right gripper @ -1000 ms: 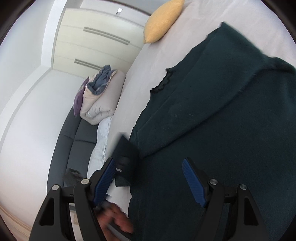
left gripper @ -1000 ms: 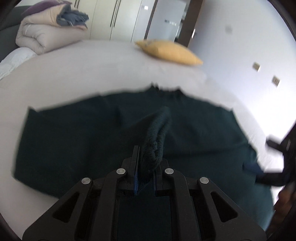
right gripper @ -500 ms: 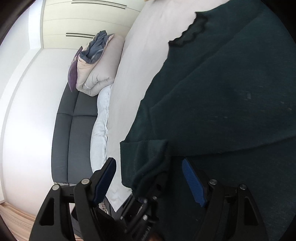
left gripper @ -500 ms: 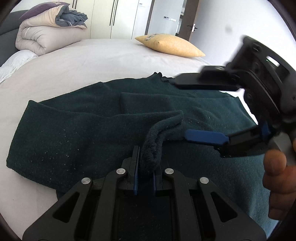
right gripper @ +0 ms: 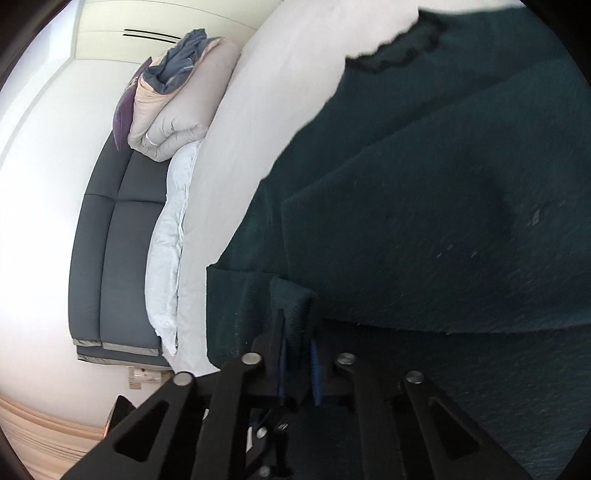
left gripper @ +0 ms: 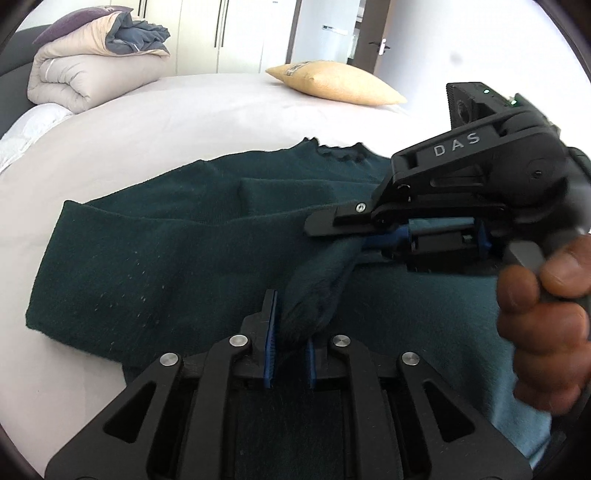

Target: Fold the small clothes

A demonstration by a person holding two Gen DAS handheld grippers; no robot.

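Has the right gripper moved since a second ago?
Yes. In the left wrist view the right gripper has come in from the right edge, across the green sweater, and pinches its raised fold.

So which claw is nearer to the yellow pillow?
Right. The right claw pinches the raised green sweater fold farther up the bed, toward the yellow pillow. The left claw grips the same fold lower down.

A pale bed (left gripper: 184, 122) fills the middle, with a yellow pillow (left gripper: 336, 86) lying at its far side. A folded beige duvet (left gripper: 88, 74) sits at the far left corner against a dark headboard (right gripper: 107, 258), topped by bunched grey-blue cloth (left gripper: 140, 35). Cream wardrobe doors (left gripper: 221, 33) stand behind.
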